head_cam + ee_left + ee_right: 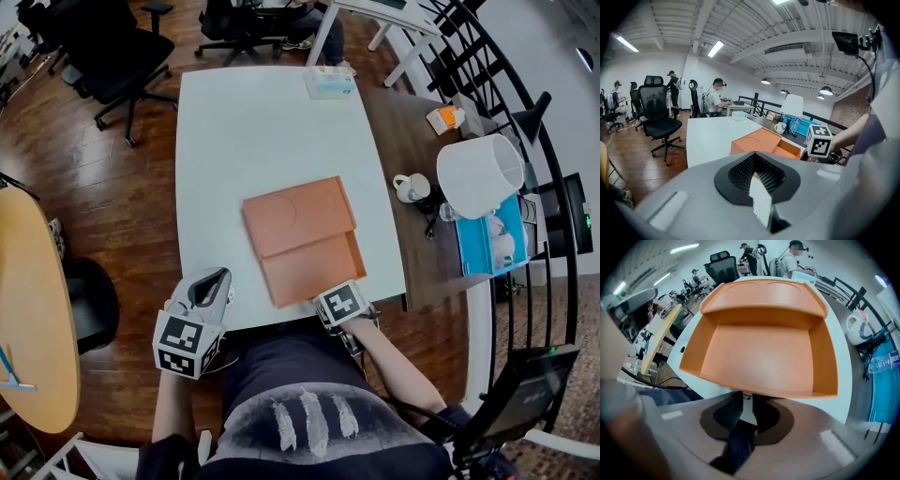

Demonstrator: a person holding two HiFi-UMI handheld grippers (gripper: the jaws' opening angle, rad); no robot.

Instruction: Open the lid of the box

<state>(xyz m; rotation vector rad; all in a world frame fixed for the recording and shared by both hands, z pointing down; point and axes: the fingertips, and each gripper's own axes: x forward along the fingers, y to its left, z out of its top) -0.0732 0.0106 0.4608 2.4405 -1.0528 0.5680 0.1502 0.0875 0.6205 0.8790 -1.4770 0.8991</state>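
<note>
The flat orange box (314, 267) lies on the white table (244, 122), its lid (295, 214) slid toward 12 o'clock. The right gripper (746, 398), tongs narrow, touches its 6 o'clock wall. The left gripper (760, 190), tongs narrow and empty, waits at 8 o'clock. Best to hold the box still and slide the lid straight.

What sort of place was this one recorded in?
Most likely an open-plan office or lab: wheeled office chairs on a wood floor, people seated at desks further back, and a white table holding the orange box beside a dark desk with a lamp and mug.
</note>
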